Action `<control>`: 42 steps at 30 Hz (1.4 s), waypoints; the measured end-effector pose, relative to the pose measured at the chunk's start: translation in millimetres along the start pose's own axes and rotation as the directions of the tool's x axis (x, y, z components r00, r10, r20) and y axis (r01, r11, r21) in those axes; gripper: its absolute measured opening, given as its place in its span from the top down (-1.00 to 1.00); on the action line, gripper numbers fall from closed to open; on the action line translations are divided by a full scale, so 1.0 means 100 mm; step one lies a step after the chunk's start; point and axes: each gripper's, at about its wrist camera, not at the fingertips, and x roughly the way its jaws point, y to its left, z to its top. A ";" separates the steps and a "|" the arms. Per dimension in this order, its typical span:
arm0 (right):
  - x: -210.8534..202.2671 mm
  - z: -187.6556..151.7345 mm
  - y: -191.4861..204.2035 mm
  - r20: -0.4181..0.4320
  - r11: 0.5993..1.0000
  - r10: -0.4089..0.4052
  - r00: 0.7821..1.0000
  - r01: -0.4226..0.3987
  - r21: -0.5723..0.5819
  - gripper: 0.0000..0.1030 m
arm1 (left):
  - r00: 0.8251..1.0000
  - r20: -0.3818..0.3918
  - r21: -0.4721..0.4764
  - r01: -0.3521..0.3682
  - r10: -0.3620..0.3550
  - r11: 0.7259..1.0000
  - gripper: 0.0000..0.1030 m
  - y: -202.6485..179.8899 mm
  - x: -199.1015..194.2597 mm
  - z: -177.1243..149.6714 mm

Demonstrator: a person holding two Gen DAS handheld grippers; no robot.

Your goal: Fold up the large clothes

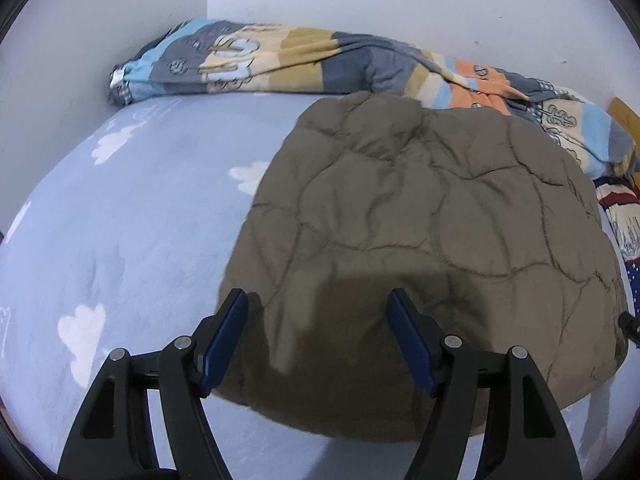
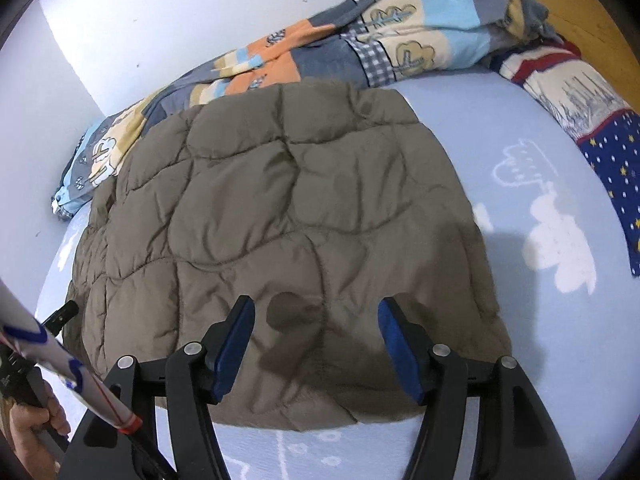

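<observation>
- Pale blue bedsheet (image 1: 120, 240) with white clouds covers the bed; white walls meet in a corner at 11 o'clock in the left wrist view.
- Olive quilted jacket (image 1: 420, 220) lies as a compact rectangular bundle mid-bed, so folding looks largely done; perhaps one more fold or some smoothing is left.
- Left gripper (image 1: 318, 320) hovers over the jacket's near edge, fingers spread, holding nothing.
- Right gripper (image 2: 316, 328) likewise is spread and empty above the near hem.
- Patchwork blanket (image 2: 360, 40) touches the jacket's far edge at 12 o'clock; a starry pillow (image 2: 608, 152) sits at 2 o'clock.
- Bare sheet at 3 o'clock and toward 9 o'clock leaves moving room.
</observation>
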 end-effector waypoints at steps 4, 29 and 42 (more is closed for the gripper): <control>0.10 -0.06 -0.11 -0.046 0.999 -0.001 0.999 0.002 0.034 -0.33 | 0.998 -0.057 -0.031 0.035 -0.037 0.999 -0.38 0.11 0.10 -0.04; -0.71 -0.62 -1.39 0.055 0.848 0.199 0.978 -0.200 0.490 -0.62 | 0.934 -0.083 -0.556 0.246 -0.348 0.794 -0.39 1.27 -0.12 -0.45; -0.16 -0.71 -1.63 0.094 0.626 0.340 0.936 -0.299 0.720 -0.74 | 0.881 -0.051 -0.697 0.306 -0.470 0.649 -0.39 1.10 0.22 -0.52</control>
